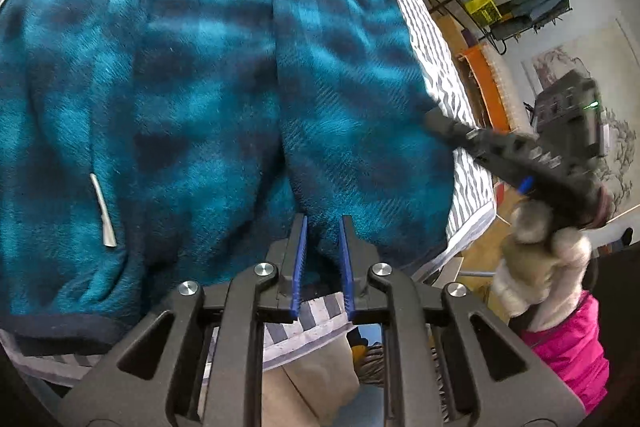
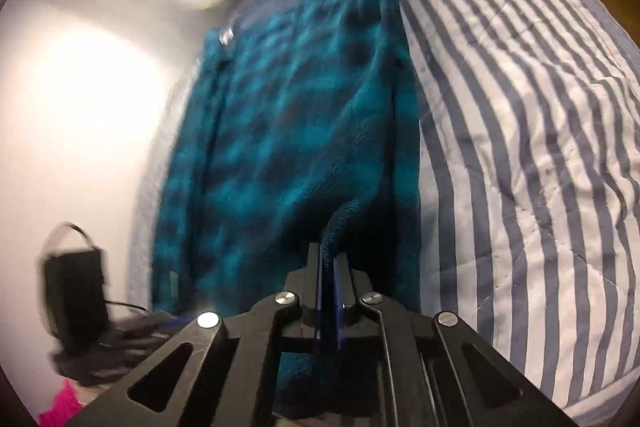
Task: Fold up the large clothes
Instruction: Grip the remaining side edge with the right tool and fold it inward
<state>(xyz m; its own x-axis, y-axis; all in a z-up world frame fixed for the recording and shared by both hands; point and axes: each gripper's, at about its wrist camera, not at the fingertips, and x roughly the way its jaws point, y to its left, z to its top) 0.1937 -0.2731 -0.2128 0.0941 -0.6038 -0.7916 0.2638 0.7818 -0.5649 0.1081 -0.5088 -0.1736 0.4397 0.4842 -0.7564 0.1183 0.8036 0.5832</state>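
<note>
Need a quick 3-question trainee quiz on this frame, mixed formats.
1. True or false: the fleece lies on a striped quilt.
2. The right gripper is: A) open above the quilt B) shut on fleece C) holding a zipper pull.
3. Fill in: the fleece's check pattern is teal and ____.

Key: 1 true; 2 B; 3 navy. The left gripper has fleece between its pads with a gap showing.
</note>
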